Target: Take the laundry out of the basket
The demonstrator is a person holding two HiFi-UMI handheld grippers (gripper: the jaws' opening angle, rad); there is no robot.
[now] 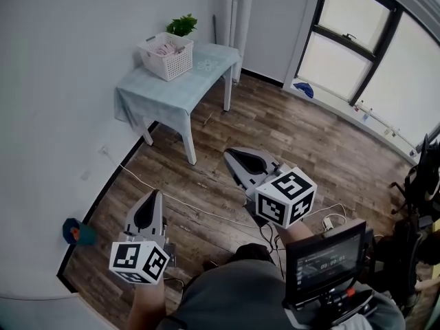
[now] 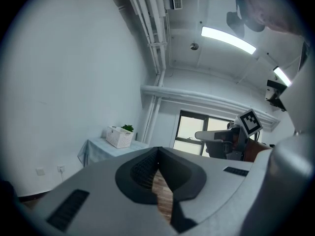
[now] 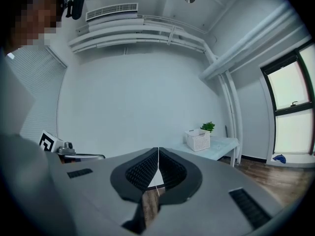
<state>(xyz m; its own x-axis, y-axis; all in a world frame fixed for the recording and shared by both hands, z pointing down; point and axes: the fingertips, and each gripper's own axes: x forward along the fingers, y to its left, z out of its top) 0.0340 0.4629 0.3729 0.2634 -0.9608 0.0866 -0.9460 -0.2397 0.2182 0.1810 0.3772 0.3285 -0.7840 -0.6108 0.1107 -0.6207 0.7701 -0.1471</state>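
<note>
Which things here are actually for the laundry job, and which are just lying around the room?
For the job: basket, laundry inside it, left gripper, right gripper.
Lying about: potted plant, floor cable, blue thing by the window.

I am counting: bench (image 1: 155, 96) 1 | basket (image 1: 172, 66) 1 | laundry heap (image 1: 165, 49) 1 | potted plant (image 1: 182, 25) 1 | left tongs (image 1: 156, 194) plus right tongs (image 1: 227, 154), 2 that I am holding | screen (image 1: 325, 260) 1

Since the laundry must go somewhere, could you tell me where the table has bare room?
The table is bare between the basket and the end by the pipes, and at its near end. The wall side is crowded with basket and plant.
</note>
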